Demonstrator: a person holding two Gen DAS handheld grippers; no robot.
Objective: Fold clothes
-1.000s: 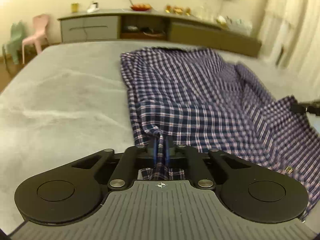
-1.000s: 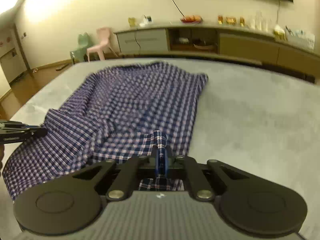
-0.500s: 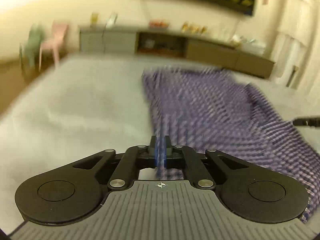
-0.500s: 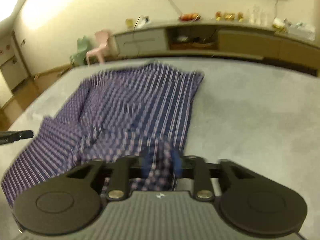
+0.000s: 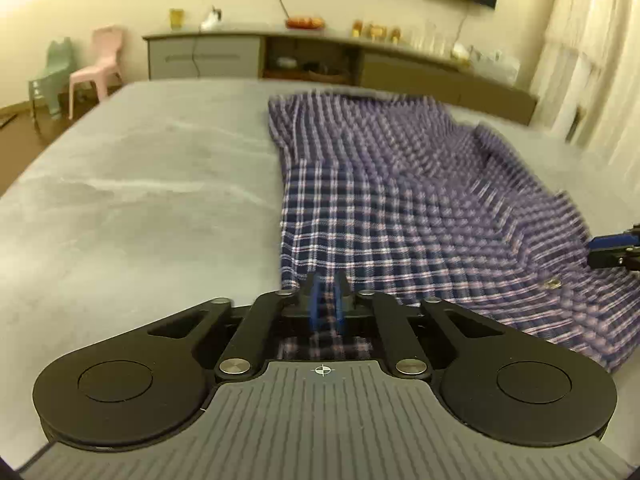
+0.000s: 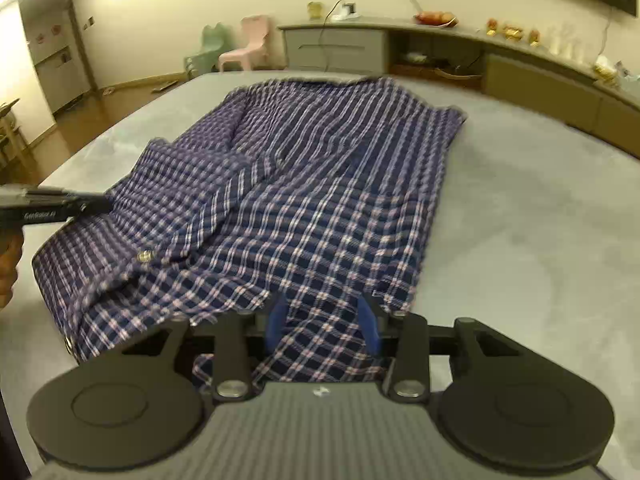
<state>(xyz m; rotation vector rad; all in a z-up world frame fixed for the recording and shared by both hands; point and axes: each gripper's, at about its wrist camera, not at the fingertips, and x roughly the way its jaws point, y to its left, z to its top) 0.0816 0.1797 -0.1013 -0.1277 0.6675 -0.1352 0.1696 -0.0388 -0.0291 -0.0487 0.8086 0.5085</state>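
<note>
A blue checked shirt (image 6: 320, 200) lies spread on a grey bed (image 6: 520, 220). In the right wrist view it fills the centre and left of the frame, with its far edge near the top centre. A folded part with a small metal button (image 6: 143, 256) sits in the left half, on top of the rest of the cloth.

The right gripper (image 6: 324, 320) is at the bottom centre of its own view. Its jaws stand wide apart, with the near edge of the shirt lying loose between the two blue fingers (image 6: 276, 320), so they are released and press on nothing.

The left gripper (image 5: 325, 304) is at the bottom centre of the left wrist view. Its blue fingers (image 5: 316, 306) are close together with a narrow strip of the checked cloth between them, so the jaws are clenched on the near edge of the shirt (image 5: 400, 208). In this view the shirt stretches from the lower centre to the right edge, and its far part is blurred. The same gripper appears at the left edge of the right wrist view as a dark bar, with part of a hand (image 6: 8, 268) below it.

Beyond the bed, in the upper part of both frames, stand a long low cabinet (image 6: 400, 48), a pink chair (image 6: 248, 48) and a green chair (image 6: 208, 46).
</note>
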